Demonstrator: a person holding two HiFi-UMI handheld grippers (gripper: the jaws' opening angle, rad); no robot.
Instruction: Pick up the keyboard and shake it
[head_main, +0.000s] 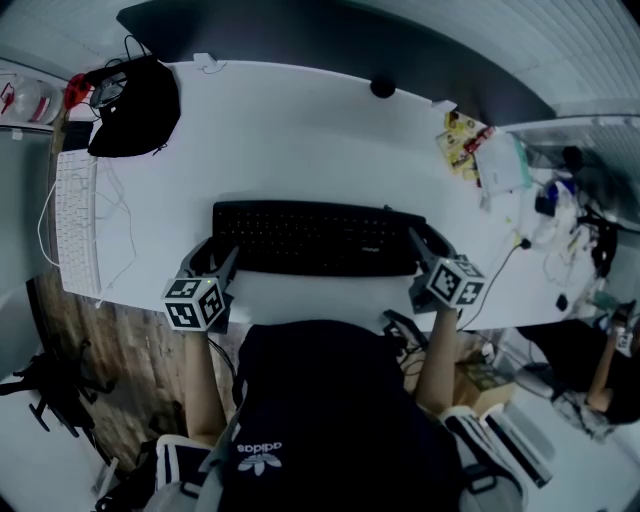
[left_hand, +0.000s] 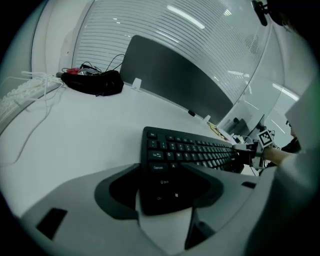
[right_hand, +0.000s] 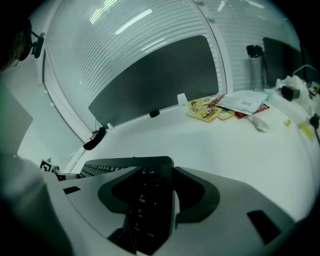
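Bright, cool overhead light; light strips (left_hand: 186, 17) glare at 12 o'clock in both gripper views. Heavy fisheye bend, dark corners; near fg soft.

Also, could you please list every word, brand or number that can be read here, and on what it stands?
"adidas", upside down, with a trefoil logo: on the person's black fabric garment.
"Caps Lock", "Shift", "Ctrl", faint: left-end keys of the black plastic keyboard.
"9", "6", "3", "Enter", faint: its right-end number keys.
Other key legends and the yellow printed packets: too small or blurred.
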